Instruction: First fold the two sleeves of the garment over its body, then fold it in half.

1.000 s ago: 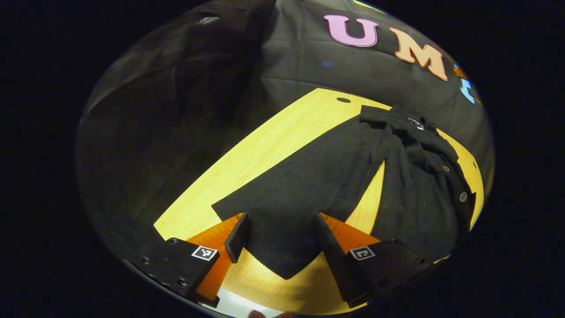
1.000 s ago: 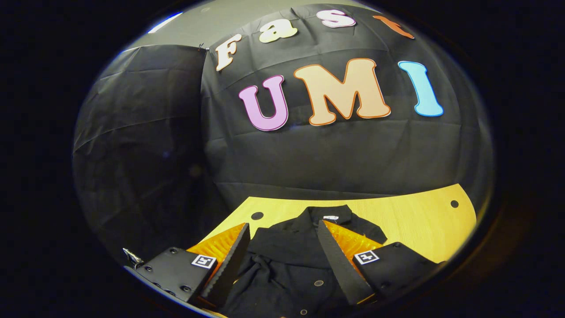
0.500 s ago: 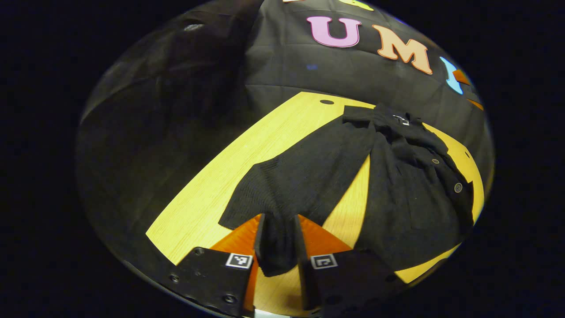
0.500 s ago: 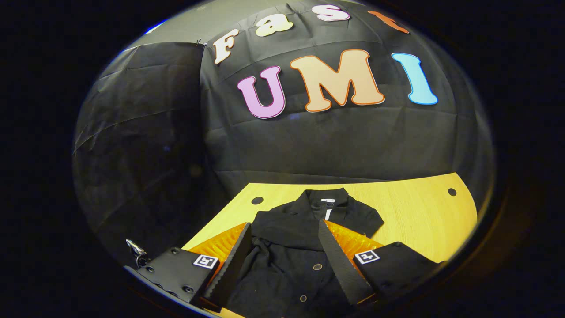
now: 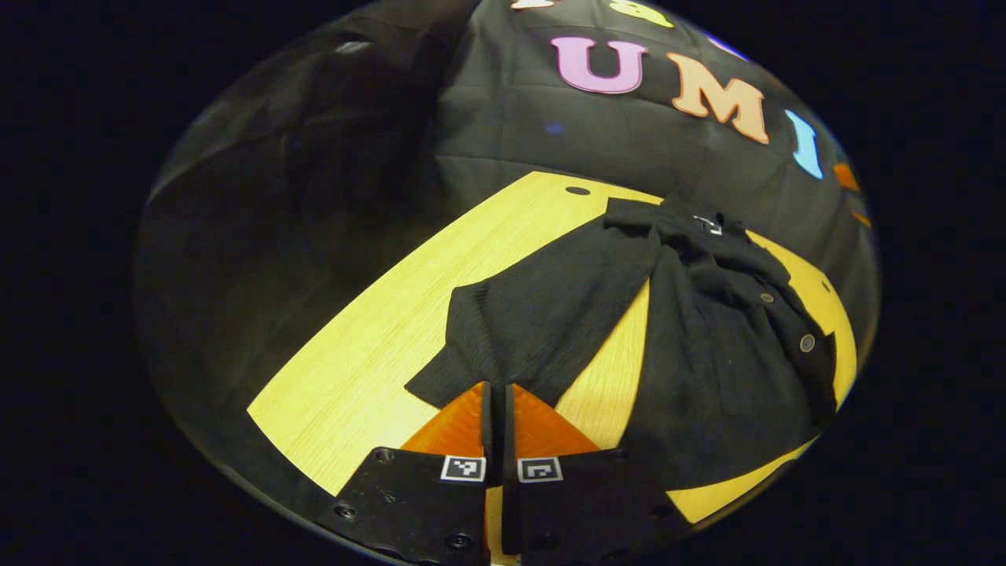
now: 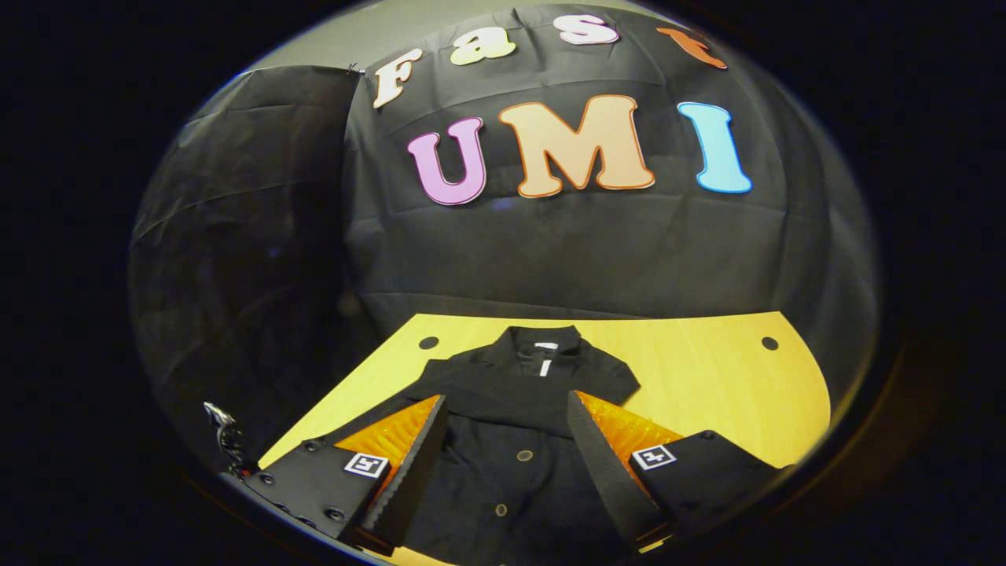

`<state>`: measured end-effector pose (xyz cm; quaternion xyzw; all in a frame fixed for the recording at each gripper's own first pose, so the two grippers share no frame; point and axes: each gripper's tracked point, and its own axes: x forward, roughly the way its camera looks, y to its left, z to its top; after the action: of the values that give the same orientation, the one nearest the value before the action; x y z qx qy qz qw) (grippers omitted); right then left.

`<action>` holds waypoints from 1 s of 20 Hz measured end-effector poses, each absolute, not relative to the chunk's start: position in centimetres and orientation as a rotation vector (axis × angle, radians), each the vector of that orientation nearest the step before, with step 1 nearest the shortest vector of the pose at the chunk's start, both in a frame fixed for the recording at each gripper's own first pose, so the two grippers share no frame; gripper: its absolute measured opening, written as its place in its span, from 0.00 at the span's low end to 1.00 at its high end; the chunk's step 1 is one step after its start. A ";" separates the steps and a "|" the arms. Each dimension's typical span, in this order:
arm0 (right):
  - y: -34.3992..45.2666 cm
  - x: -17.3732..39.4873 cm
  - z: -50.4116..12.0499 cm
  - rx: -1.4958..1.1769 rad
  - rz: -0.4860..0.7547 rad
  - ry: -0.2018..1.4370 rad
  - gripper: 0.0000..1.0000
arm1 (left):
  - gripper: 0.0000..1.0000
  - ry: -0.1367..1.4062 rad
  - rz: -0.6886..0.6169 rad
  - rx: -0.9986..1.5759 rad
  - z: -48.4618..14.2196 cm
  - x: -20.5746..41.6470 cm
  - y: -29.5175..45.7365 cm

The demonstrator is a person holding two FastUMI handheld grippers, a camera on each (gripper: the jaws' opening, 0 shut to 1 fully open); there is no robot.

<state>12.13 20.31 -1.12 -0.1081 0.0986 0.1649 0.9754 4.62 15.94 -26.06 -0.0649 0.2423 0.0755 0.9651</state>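
Note:
A black button-front garment (image 5: 731, 354) lies on the yellow wooden table (image 5: 377, 346), collar at the far end. Its long left sleeve (image 5: 550, 306) stretches out from the shoulder towards me. My left gripper (image 5: 495, 389) is shut on the sleeve's cuff end, and the cloth bunches just ahead of the fingertips. In the right gripper view the garment (image 6: 511, 479) lies below my right gripper (image 6: 507, 399), which hangs open over the buttoned chest, touching nothing. A band of black cloth lies across the chest under the collar (image 6: 542, 346).
The table (image 6: 707, 377) has a round hole (image 6: 769, 343) near each far corner, and another hole (image 5: 578, 190) shows near the sleeve's shoulder. Bare wood lies left of the sleeve and right of the garment. The black cloth wall stands right behind the table's far edge.
My left gripper closed from wide open onto the sleeve's cuff, and the sleeve end has bunched and drawn in. My right gripper stayed open and pulled back, so more of the garment shows.

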 end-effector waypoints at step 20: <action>6.6 9.8 -2.7 -0.132 0.123 0.218 0.97 | 0.00 0.490 0.095 -0.202 -16.8 10.9 14.1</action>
<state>9.83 6.64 -2.74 -0.0657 0.1087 0.0615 0.9900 10.86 14.06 -16.80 -0.0999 0.2418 0.0471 0.9640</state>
